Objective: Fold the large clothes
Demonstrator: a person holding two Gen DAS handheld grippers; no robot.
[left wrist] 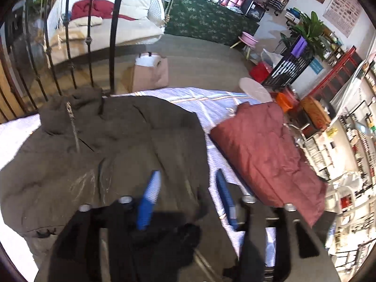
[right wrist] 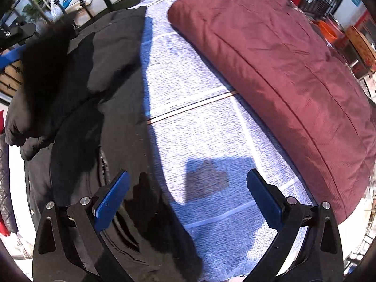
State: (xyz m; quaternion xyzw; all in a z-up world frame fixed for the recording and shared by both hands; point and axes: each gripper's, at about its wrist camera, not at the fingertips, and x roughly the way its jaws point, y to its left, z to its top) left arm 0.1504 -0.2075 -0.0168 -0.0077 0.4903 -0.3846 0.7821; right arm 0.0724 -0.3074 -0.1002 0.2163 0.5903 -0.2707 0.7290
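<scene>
A large dark olive puffer jacket [left wrist: 105, 145] lies spread on the blue-white checked bed cover [left wrist: 211, 108], collar toward the headboard. It appears black in the right wrist view [right wrist: 98, 108]. My left gripper [left wrist: 188, 188] is open above the jacket's right edge, one blue finger [left wrist: 149, 199] over the jacket, the other over the cover. My right gripper [right wrist: 188, 188] is open and empty, low over the jacket's edge and the bare cover [right wrist: 206, 141]. The left gripper's tip shows at the far left of the right wrist view [right wrist: 14, 47].
A folded maroon quilted garment [left wrist: 265, 155] lies on the cover to the right, also large in the right wrist view [right wrist: 282, 70]. A black metal headboard [left wrist: 89, 35] stands behind the jacket. Shelves and boxes [left wrist: 329, 117] crowd the right side.
</scene>
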